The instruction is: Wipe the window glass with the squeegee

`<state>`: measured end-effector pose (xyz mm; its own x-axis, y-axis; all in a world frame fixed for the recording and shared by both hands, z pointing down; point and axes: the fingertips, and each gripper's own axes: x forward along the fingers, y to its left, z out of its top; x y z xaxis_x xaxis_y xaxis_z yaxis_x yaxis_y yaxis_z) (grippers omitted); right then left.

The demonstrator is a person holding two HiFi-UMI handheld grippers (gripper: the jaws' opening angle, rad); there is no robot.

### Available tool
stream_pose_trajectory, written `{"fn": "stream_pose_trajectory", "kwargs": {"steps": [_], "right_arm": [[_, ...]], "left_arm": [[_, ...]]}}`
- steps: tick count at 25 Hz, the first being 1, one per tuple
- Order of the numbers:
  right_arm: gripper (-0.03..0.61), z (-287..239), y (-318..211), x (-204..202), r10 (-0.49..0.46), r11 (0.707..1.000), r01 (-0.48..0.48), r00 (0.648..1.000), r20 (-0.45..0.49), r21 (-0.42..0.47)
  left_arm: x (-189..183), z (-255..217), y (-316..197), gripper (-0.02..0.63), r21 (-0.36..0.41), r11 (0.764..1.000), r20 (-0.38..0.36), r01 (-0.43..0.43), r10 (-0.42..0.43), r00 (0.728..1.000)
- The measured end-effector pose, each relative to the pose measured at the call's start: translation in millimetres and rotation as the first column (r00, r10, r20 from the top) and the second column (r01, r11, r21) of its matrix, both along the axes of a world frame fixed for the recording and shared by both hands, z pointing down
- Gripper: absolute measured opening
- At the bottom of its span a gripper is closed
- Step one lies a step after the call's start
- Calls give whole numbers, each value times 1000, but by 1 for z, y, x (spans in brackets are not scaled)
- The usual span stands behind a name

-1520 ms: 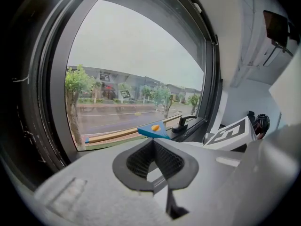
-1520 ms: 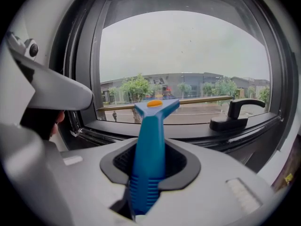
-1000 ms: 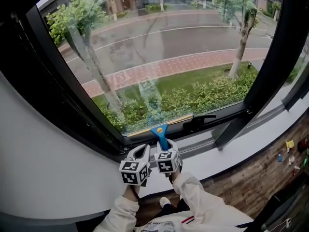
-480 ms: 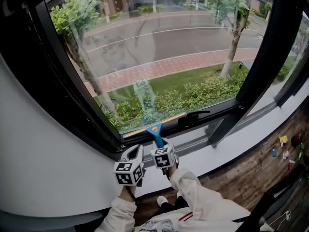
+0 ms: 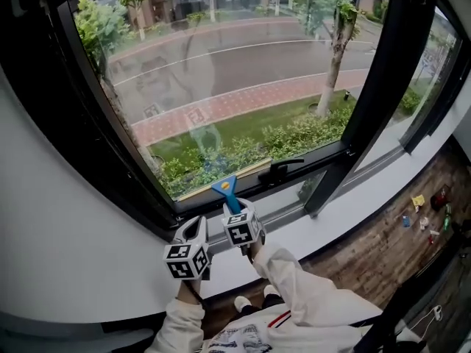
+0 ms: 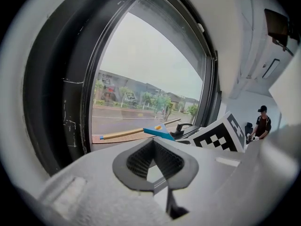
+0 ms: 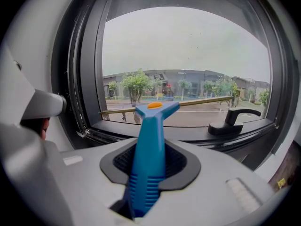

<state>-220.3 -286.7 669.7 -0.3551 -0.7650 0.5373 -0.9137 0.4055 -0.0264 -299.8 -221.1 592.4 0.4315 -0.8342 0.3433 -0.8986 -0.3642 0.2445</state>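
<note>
Blue plastic squeegee [image 7: 148, 164] with a ribbed handle is pinched between the right gripper's [image 7: 149, 175] jaws; the left gripper [image 6: 153, 161], just beside it at 9 o'clock, has its jaws pressed together on nothing. The squeegee's tan blade lies on the clear window glass [image 5: 235, 87] along its bottom edge, at 6 o'clock, seemingly a stroke's end; what remains unwiped cannot be told.

You've got open glass [image 5: 243, 72] above the squeegee [image 5: 227, 190]; the window handle [image 5: 283, 169] blocks you just right, and the black frame [image 5: 96, 123] hems in the left.
</note>
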Motion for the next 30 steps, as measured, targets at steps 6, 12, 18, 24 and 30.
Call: {"fn": "stream_pose_trajectory", "kwargs": {"steps": [6, 12, 18, 24, 30], "right_arm": [[117, -47, 2, 10, 13, 996, -16, 999, 39, 83], [117, -130, -8, 30, 36, 975, -56, 995, 97, 215], [117, -243, -24, 63, 56, 928, -105, 988, 146, 357], [115, -387, -46, 109, 2, 826, -116, 979, 203, 552], [115, -510, -71, 145, -94, 710, -102, 967, 237, 697]], "left_arm": [[7, -24, 0, 0, 61, 998, 1, -33, 33, 999], [18, -83, -8, 0, 211, 975, 63, -66, 54, 997], [40, -178, -32, 0, 405, 912, 105, -73, 33, 994], [88, -284, -53, -2, 543, 833, 125, -106, 45, 991], [132, -375, -72, -2, 655, 750, 136, -88, -2, 991]]}}
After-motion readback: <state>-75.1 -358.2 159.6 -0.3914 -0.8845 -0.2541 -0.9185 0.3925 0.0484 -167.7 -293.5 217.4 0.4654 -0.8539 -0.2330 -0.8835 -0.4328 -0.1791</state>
